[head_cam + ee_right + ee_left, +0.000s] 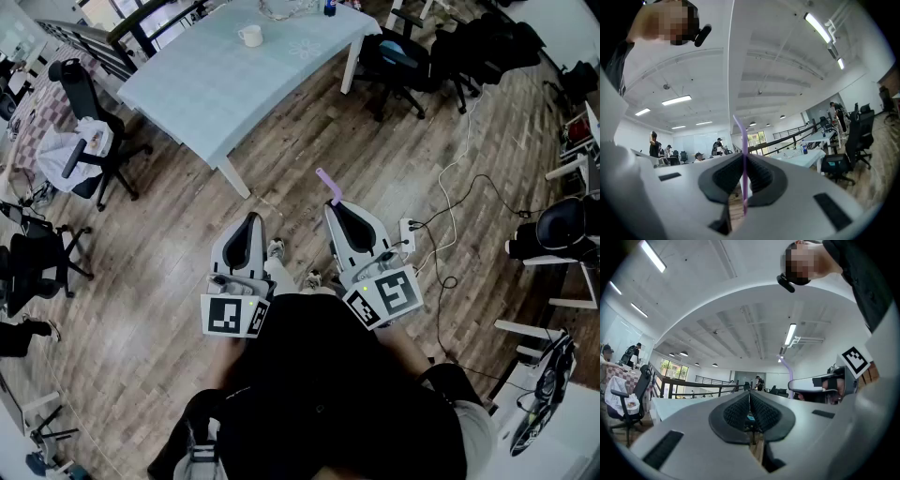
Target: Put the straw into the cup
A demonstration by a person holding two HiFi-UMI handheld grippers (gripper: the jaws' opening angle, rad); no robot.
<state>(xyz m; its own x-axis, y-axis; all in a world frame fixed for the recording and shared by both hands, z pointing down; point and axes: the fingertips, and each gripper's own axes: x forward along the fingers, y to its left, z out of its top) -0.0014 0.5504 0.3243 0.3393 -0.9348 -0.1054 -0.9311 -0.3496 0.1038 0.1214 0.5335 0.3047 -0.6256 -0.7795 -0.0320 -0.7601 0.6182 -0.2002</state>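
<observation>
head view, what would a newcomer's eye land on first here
The purple straw pinched in the right claw, near the middle of the view. Beside it the left claw is shut and empty, and far ahead a white cup sits on the pale table.

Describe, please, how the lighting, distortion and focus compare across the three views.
Head view: even light and sharp throughout, though the fisheye bows the table edges and the floor planks. Left gripper view: heavy barrel distortion inside a dark round vignette; the strip light blows out white. Right gripper view: same vignette; the straw close to the lens looks soft, the distant room sharper.
</observation>
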